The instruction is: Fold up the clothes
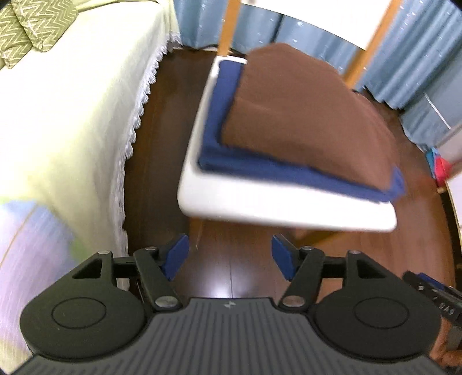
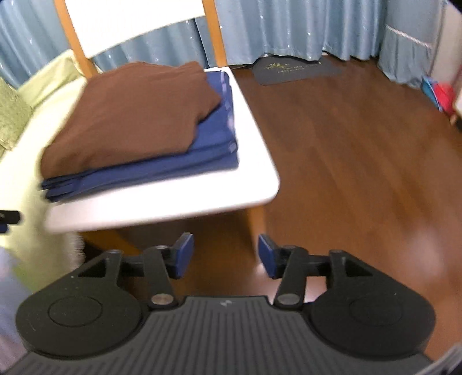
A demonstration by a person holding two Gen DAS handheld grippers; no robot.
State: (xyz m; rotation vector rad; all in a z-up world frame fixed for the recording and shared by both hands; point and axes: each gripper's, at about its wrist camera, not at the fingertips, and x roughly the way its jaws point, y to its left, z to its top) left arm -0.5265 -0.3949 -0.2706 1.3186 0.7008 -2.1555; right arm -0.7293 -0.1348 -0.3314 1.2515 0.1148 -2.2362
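A folded brown garment point(image 1: 303, 115) lies on top of a folded blue garment point(image 1: 260, 170) on the white seat of a chair point(image 1: 260, 210). The same stack shows in the right wrist view, brown point(image 2: 135, 115) over blue point(image 2: 179, 164), on the white seat point(image 2: 254, 161). My left gripper point(image 1: 230, 256) is open and empty, held above the floor in front of the seat. My right gripper point(image 2: 225, 253) is open and empty, just in front of the seat's near right corner.
A bed with a pale yellow cover point(image 1: 72, 115) and lace edge stands to the left, with green zigzag pillows point(image 1: 29, 26). Blue curtains point(image 2: 288, 26) hang behind. Dark wooden floor point(image 2: 361, 150) spreads to the right, with a dark mat point(image 2: 291, 70) and red and blue items point(image 2: 439, 92).
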